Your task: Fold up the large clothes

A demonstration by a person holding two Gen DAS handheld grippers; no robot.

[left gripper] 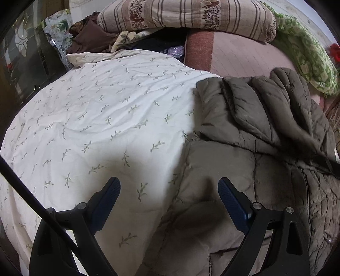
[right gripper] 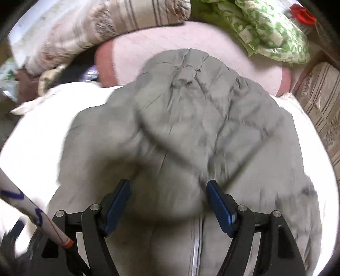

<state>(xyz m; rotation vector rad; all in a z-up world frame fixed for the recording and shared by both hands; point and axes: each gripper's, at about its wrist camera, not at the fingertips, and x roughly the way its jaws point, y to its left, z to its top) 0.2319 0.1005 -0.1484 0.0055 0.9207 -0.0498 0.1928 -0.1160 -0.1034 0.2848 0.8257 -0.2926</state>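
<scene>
A grey-olive padded jacket lies on a white bed cover with a leaf print. In the left wrist view it fills the right side, with its hood bunched at the far end. My left gripper is open and empty, above the jacket's left edge where it meets the cover. In the right wrist view the jacket lies spread with its zip running toward me. My right gripper is open and empty, low over a rounded fold of the jacket. That view is blurred.
A striped floral quilt and a green patterned pillow are stacked at the far end on a pink mat. Brown clothes lie at the far left. A white cable crosses the lower left of the right wrist view.
</scene>
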